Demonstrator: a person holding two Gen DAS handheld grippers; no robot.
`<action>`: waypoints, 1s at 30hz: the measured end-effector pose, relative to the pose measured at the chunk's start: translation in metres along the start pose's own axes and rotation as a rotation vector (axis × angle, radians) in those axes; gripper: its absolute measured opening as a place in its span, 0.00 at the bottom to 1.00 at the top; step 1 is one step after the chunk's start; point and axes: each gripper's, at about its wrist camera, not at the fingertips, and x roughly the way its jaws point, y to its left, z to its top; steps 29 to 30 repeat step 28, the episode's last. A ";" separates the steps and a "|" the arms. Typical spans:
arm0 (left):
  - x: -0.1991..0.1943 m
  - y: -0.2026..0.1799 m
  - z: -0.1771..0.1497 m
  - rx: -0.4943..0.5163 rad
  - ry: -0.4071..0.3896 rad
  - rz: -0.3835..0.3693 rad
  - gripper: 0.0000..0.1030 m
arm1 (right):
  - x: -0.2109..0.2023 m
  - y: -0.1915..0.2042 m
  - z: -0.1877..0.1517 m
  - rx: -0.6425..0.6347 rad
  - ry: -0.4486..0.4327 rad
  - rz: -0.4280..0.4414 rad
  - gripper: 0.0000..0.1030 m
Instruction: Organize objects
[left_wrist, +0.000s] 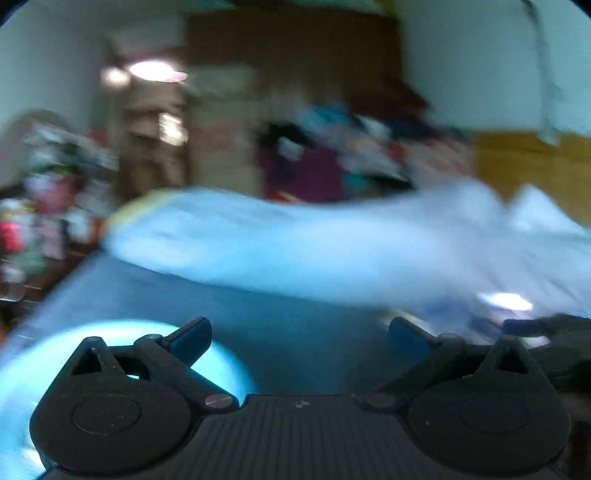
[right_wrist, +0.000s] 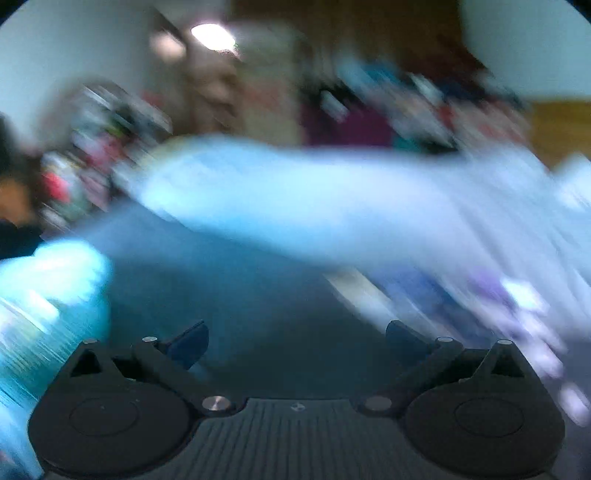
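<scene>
1. While both views are smeared by motion blur, I can read my left gripper (left_wrist: 299, 339) with its jaws spread wide and nothing between them, low over a blue-covered bed surface (left_wrist: 288, 325).
2. My right gripper (right_wrist: 297, 341) shows the same: jaws spread apart, empty, over the same blue cover.
3. Just beside the left gripper's left finger sits a round, pale cyan object (left_wrist: 221, 369); it is too blurred to name. It appears at the left edge of the right view too.
4. Beyond the grippers lies a long, pale blue folded cloth or pillow (left_wrist: 295, 243) across the bed; I judge it one of the things to organize.
5. Farthest back, a heap of mixed clothes (left_wrist: 343, 155) sits against the wall, and cluttered shelves (left_wrist: 55, 184) stand to the left.
6. I judge this a transit step between grasps. Next I need a steady view before choosing a target and closing in.
</scene>
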 end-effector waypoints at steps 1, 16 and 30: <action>0.022 -0.018 -0.010 0.017 0.057 -0.020 1.00 | 0.012 -0.022 -0.016 0.018 0.073 -0.052 1.00; 0.186 -0.042 -0.113 -0.104 0.480 0.101 1.00 | 0.072 -0.078 -0.070 0.126 0.326 -0.158 1.00; 0.184 -0.034 -0.108 -0.161 0.463 0.104 1.00 | 0.077 -0.076 -0.068 0.113 0.301 -0.157 1.00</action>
